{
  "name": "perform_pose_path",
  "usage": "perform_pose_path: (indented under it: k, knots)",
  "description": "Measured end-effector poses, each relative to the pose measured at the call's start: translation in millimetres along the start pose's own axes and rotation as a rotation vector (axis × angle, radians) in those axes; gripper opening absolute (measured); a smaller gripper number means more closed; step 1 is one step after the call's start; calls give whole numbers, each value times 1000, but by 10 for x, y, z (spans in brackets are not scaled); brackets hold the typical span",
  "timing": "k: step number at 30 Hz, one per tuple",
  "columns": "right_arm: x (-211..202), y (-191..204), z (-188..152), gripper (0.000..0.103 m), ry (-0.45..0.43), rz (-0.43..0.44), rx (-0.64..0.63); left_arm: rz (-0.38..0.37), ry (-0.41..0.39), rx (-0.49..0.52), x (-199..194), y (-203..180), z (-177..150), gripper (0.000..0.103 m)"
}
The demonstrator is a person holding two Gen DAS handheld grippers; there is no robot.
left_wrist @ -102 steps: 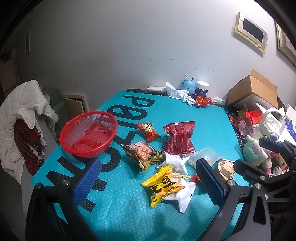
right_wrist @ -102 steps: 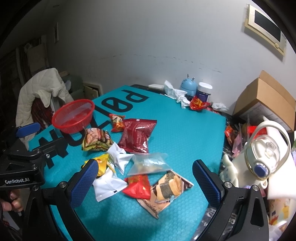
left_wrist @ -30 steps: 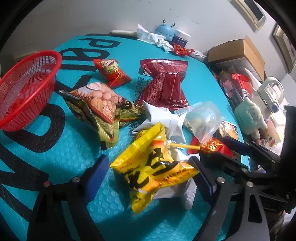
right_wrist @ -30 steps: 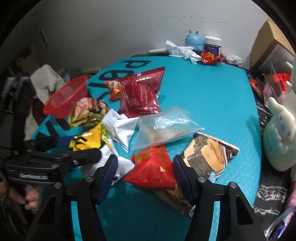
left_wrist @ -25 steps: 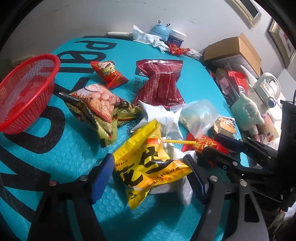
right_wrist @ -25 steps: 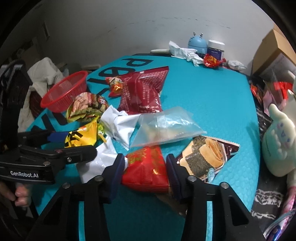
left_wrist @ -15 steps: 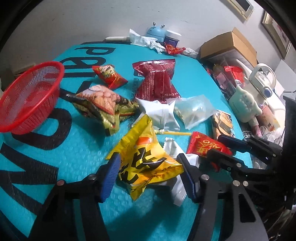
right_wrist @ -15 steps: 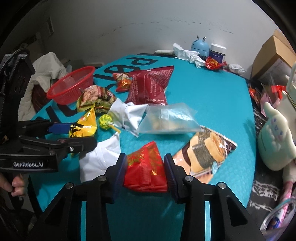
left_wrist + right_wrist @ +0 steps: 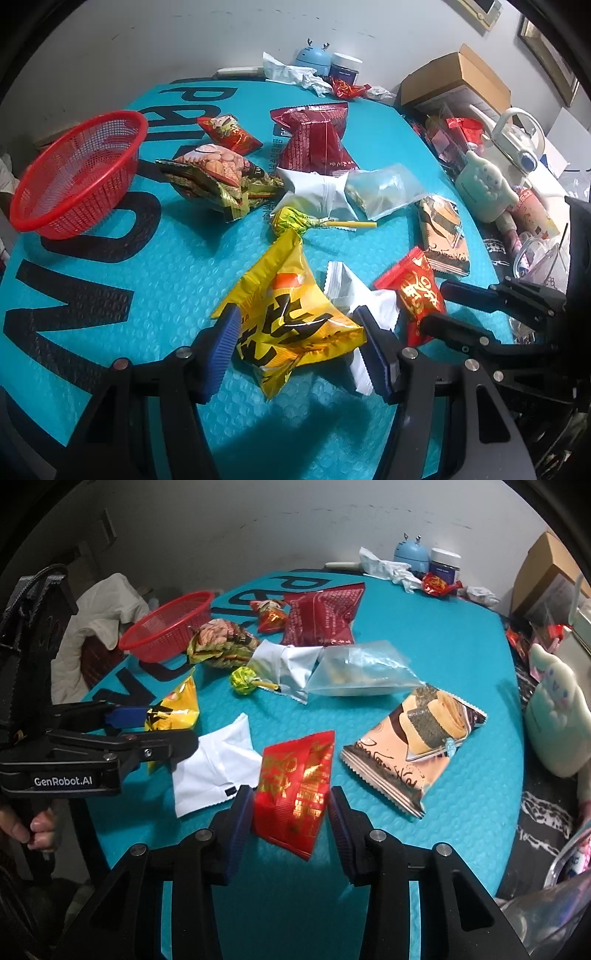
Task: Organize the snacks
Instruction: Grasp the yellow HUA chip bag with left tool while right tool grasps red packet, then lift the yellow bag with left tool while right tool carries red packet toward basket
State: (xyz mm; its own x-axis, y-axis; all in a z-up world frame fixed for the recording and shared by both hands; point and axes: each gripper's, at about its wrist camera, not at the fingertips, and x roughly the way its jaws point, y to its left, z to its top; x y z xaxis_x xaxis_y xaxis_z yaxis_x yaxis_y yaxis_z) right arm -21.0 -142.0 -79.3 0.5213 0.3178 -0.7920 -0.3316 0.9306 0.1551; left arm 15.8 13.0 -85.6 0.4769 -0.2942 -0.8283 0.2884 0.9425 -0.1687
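Note:
My left gripper is shut on a yellow snack bag, held just above the teal mat. In the right wrist view, my right gripper is shut on a red-and-gold packet, also raised off the mat. An empty red mesh basket stands at the far left. Loose on the mat lie a dark red bag, a gold-green bag, a small red packet, a lollipop, a clear zip bag, a brown roll pack and a white packet.
Clutter lines the right edge: a pale plush toy, a white kettle and a cardboard box. A blue gadget and a jar stand by the back wall. A white jacket hangs left of the table.
Both grippers closed on their packets, the left on the yellow bag and the right on the red one. Both packets came up and back from the pile, uncovering the lollipop.

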Motion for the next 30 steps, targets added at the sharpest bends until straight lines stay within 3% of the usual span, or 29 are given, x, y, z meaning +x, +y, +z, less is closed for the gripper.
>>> perform_pose_path:
  k: [7, 14, 20, 24, 30]
  knots:
    - [70, -48, 46, 57, 12, 19, 30, 64, -80, 32, -201, -43, 74, 62]
    - [131, -72, 90, 57, 15, 15, 44, 128, -26, -43, -81, 116, 106, 67]
    - [199, -107, 83, 57, 34, 13, 47, 67, 104, -115, 195, 202, 35, 66]
    - [203, -104, 86, 57, 27, 5, 29, 107, 93, -90, 213, 139, 14, 66]
    - [217, -24, 68, 44, 25, -22, -30, 130, 68, -64, 218, 109, -17, 66]
